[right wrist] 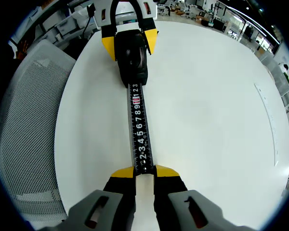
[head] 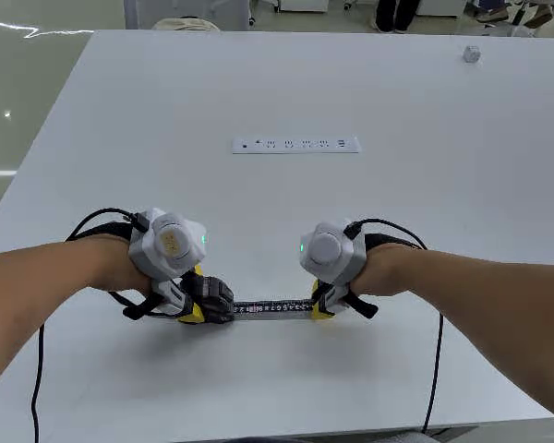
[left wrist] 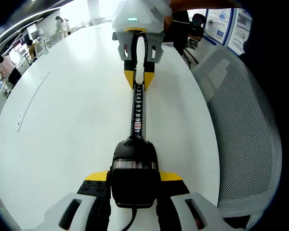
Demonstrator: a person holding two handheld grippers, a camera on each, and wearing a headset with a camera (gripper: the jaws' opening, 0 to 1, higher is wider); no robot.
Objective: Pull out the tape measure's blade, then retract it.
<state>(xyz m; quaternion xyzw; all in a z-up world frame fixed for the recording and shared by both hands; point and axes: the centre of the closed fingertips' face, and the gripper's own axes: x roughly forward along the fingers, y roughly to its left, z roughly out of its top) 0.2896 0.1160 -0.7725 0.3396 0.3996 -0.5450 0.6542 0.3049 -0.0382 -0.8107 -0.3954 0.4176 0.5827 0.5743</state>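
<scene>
Blade part-out, lower centre of head view.
Left gripper (left wrist: 133, 177) clamps black plastic tape-measure case (left wrist: 134, 156); right gripper (right wrist: 144, 171) pinches black numbered blade (right wrist: 138, 122) by its tip, above white table (head: 258, 92).

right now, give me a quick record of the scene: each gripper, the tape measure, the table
left gripper: shut on the tape measure case
right gripper: shut on the tip of the blade
blade: a short length drawn out, straight between the two grippers, numbers facing up
table: white, with a power strip lying farther back
task stage: blade pulled out, not yet retracted
</scene>
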